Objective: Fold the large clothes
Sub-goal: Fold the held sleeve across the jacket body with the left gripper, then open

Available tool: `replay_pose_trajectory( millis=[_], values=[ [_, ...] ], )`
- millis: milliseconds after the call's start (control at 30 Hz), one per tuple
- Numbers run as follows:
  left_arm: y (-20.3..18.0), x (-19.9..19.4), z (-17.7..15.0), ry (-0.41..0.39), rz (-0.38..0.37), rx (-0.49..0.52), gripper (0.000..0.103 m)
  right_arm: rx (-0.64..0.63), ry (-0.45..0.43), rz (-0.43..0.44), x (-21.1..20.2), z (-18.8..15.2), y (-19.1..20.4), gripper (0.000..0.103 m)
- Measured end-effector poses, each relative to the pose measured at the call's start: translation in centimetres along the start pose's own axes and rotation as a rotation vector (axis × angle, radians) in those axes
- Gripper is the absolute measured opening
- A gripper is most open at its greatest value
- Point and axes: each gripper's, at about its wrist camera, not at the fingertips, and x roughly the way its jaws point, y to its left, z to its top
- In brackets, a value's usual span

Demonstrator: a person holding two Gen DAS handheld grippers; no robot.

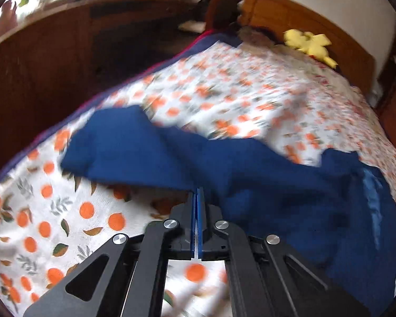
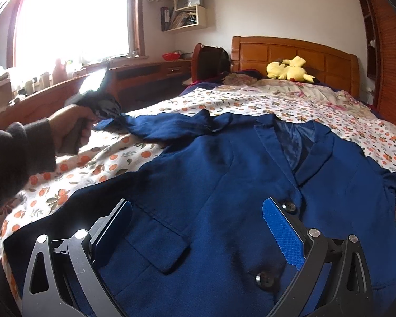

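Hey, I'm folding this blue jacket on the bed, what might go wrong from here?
The left gripper pinches only the thin edge of the sleeve; the cloth may slip out when pulled. The right gripper hangs open over the blue jacket, pinning nothing, so the body may drag across the bedspread. The sleeve already looks twisted, risking a crooked fold.

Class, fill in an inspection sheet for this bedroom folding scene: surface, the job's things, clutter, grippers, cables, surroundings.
Surface: bed with orange-print sheet.
Job's things: blue jacket lying front up, buttoned, one sleeve stretched toward the left side.
Clutter: yellow plush toy by the headboard.
Grippers: left gripper shut on the sleeve's edge; right gripper open above the jacket's front, fingers apart.
Cables: nothing seen.
Surroundings: wooden headboard, bright window, wall shelves, wooden counter.
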Motion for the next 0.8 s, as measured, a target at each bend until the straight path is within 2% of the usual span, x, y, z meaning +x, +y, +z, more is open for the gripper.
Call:
replay_pose_trajectory(
  millis=[167,333,533,767,800],
  values=[
    [-5.2,-5.6,-0.4,-0.052,-0.058,0.101,0.000,-0.023,-0.010,-0.073,-2.4,0.3,-0.5,0.096],
    [-10.5,-10.0,-2.6,-0.076,-0.120,0.202,0.000,0.002,-0.018,-0.103,-5.3,0.3,-1.9,0.096],
    [-15.6,-12.6,-6.5,-0.071,-0.155,0.322,0.000,0.042,-0.037,-0.121,-8.2,0.0,-3.4,0.096],
    [-17.9,-12.7,-11.7,-0.031,-0.186,0.395,0.001,0.059,-0.068,-0.127,-10.0,0.1,-4.3,0.096],
    [-18.2,-12.6,-12.6,-0.027,-0.178,0.410,0.005,0.059,-0.069,-0.126,-10.0,0.2,-4.5,0.096]
  ],
)
